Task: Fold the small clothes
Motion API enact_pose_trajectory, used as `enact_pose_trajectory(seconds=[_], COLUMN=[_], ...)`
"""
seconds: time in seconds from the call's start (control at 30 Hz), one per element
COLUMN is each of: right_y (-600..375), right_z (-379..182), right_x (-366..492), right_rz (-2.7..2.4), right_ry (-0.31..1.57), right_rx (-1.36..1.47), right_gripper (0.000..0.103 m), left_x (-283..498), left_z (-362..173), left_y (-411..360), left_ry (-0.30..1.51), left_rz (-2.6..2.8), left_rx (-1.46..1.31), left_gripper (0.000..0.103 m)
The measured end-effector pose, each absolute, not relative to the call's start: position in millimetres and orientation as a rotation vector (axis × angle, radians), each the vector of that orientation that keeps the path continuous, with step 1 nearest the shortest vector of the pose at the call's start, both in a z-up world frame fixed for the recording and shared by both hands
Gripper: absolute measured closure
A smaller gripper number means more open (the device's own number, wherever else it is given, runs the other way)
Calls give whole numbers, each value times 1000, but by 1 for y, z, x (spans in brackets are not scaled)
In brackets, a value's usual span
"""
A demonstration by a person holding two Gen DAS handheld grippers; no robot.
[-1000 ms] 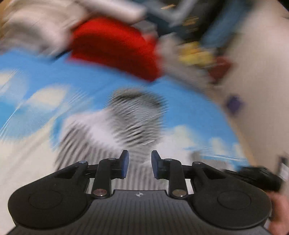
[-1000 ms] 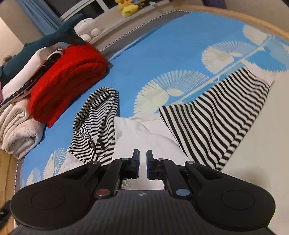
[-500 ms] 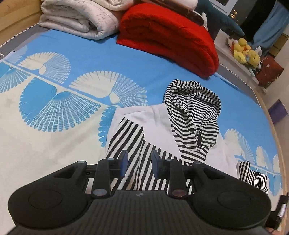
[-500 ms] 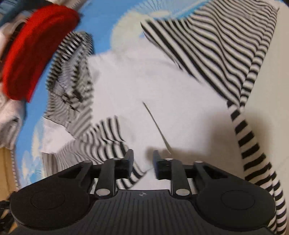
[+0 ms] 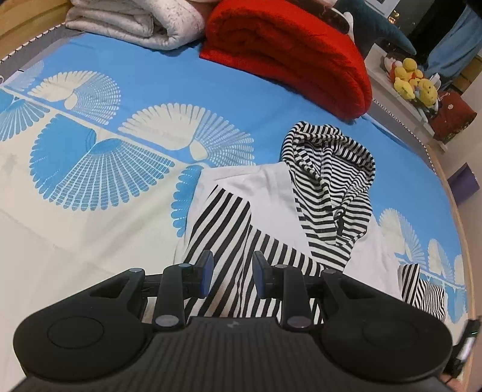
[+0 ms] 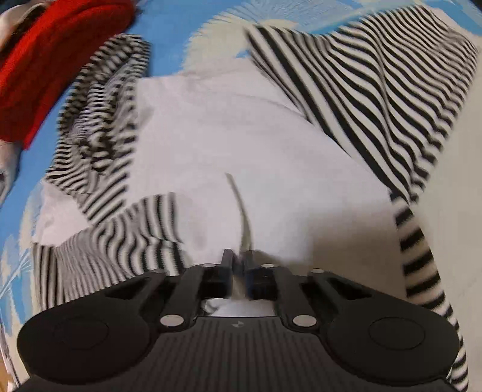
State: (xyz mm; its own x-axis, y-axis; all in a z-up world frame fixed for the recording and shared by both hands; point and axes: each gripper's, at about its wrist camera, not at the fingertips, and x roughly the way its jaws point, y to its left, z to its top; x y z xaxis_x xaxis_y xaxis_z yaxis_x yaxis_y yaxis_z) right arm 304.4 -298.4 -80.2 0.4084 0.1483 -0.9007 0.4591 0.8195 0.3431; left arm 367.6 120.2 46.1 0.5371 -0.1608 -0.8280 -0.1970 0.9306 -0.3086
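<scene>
A small hooded top [image 5: 271,193], white in the body with black-and-white striped hood and sleeves, lies flat on a bed covered by a blue and cream sheet [image 5: 90,169] printed with fan shapes. In the left wrist view the striped hood [image 5: 331,181] points toward the head of the bed, and one striped sleeve [image 5: 223,235] is folded in across the white body, running down toward the camera. The left gripper [image 5: 231,279] hangs over that sleeve with its blue-padded fingers [image 5: 206,273] apart; the striped cloth shows in the gap between them, and the view does not make clear whether the pads touch it

The right gripper [image 6: 238,268] is low over the lower part of the white body, and its fingers [image 6: 226,265] are drawn together, pinching a raised ridge of white fabric [image 6: 241,211] that runs up from between them. From this view the other striped sleeve [image 6: 361,90] spreads out wide to the right, lying on the sheet, while the folded sleeve sits at the lower left; the picture is slightly blurred

Beyond the hood, a folded red blanket [image 5: 289,51] and a folded pale quilt [image 5: 132,21] sit at the head of the bed, well apart from the top. Yellow plush toys [image 5: 412,78] stand on a ledge beside the bed
</scene>
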Motion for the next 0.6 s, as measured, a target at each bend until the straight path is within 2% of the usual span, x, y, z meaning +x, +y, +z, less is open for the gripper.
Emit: enact_pose_trajectory(seconds=[0.1,0.23,0.3,0.43,0.5,0.6], right_y=[-300,-289,-301,-333,-340,-330], right_z=[-33,23,11,-49,-52,-36], right_x=[299,285,288,295,291,292], right_rz=[-105,6,-62,-326,-370,-268], right_ry=[936,682,756,1037,1040,940], right_rx=[636,441,447,477,491,500], right_gripper=[98,98,98,97,93,91], left_x=[368,369,370,370,370,368], left_z=[44,39,34,21,16,7], left_y=[118,113,109,101,97,91], left_ry=[1011,1025,1044,1088,1105,1129], left_rz=[17,-1,-13,-32,-43,-73], left_rx=[-389,-378,-376,-357,-340,-319], left_gripper=[73,73,73,73,73,73])
